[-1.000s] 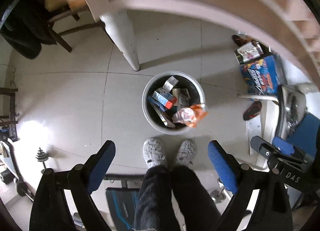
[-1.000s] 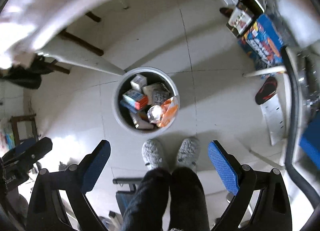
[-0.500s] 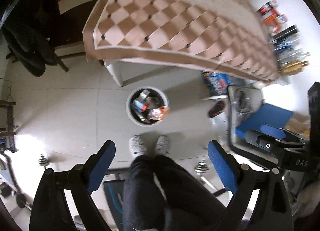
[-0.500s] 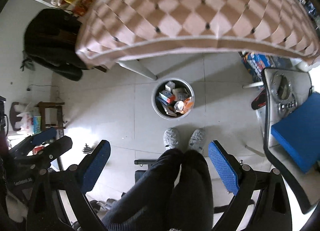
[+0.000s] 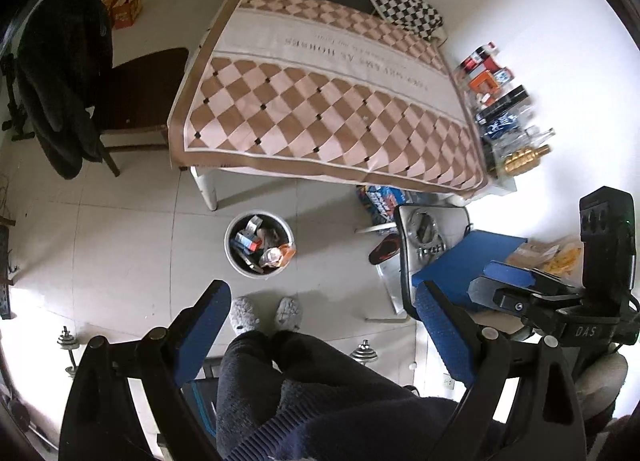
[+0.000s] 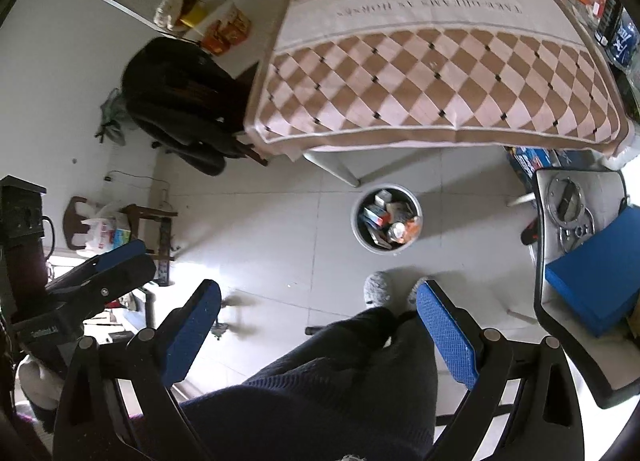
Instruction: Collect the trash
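Observation:
A round grey trash bin (image 5: pixel 256 274) stands on the tiled floor by the table leg, filled with small boxes and an orange wrapper (image 5: pixel 286 252). My left gripper (image 5: pixel 324 325) hangs high above the floor, open, nothing between its blue pads. In the right wrist view the same bin (image 6: pixel 376 250) lies far below, right of centre. The right gripper (image 6: pixel 320 327) is likewise open and holds nothing. Each gripper shows at the edge of the other's view. No loose trash lies on the checkered tablecloth (image 5: pixel 328 109).
A person's dark-trousered legs and grey slippers (image 5: pixel 244 317) stand just short of the bin. A chair draped with a black coat (image 5: pixel 60 73) is left of the table. Bottles and boxes (image 5: pixel 500 109) line the right wall. A blue-cushioned chair (image 5: pixel 472 253) and dumbbells (image 5: pixel 66 341) sit nearby.
Both grippers have risen from just above the bin to well above table height. The bin has shrunk in view and the tabletop has come into sight. Both stay open.

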